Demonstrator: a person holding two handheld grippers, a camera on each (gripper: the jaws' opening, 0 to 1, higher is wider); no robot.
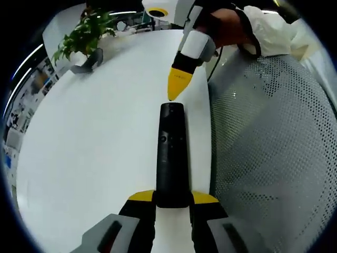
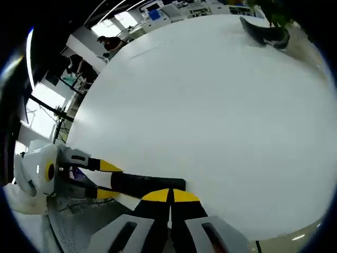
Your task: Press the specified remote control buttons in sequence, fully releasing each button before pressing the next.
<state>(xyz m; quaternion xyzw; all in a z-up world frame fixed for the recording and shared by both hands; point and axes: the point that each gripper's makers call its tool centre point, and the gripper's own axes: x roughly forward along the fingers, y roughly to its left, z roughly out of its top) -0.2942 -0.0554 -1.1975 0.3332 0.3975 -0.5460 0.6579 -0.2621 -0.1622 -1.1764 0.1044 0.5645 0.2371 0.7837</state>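
Note:
A long black remote control (image 1: 172,153) lies lengthwise on the white table (image 1: 95,147), its near end clamped between the yellow-tipped jaws of my left gripper (image 1: 172,198). My right gripper (image 1: 177,89) comes down from the top, jaws shut together into one yellow point just above the remote's far end; I cannot tell whether it touches. In the right gripper view my right gripper (image 2: 170,196) is shut with nothing in it, right beside the end of the remote (image 2: 150,184). The left gripper (image 2: 111,180) holds the remote from the left.
A potted plant (image 1: 84,34) in a dark pot (image 2: 266,31) stands at the table's far side. A grey mesh chair (image 1: 268,153) sits close along the table's edge next to the remote. A person (image 2: 108,42) is far off in the room behind.

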